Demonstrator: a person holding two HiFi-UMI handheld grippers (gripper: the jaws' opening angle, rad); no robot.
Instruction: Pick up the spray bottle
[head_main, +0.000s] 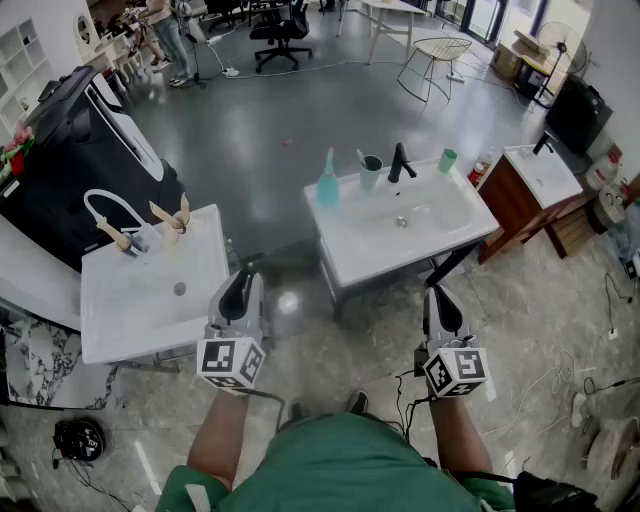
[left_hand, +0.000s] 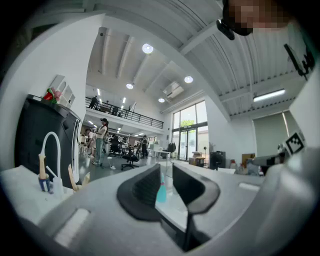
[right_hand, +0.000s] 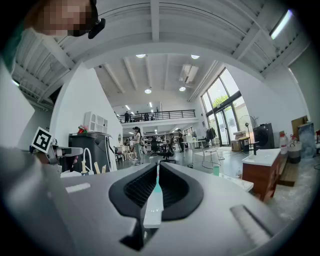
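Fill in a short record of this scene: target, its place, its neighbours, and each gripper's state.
target: teal plastic spray bottle, upright
place: far left corner of the white rectangular washbasin
neighbours: grey cup, black tap, green cup
left gripper: jaws nearly together, empty, short of the basin
right gripper: jaws together, empty, short of the basin

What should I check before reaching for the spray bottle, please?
1. Spray bottle located: ok, upright at the white basin's back left corner.
2. Left gripper and right gripper empty: ok.
3. Jaws open for a grasp: not ok, both shut.
4. Grippers at the bottle: not ok, both short of the basin.
5. Room beside bottle: ok, cup stands apart.
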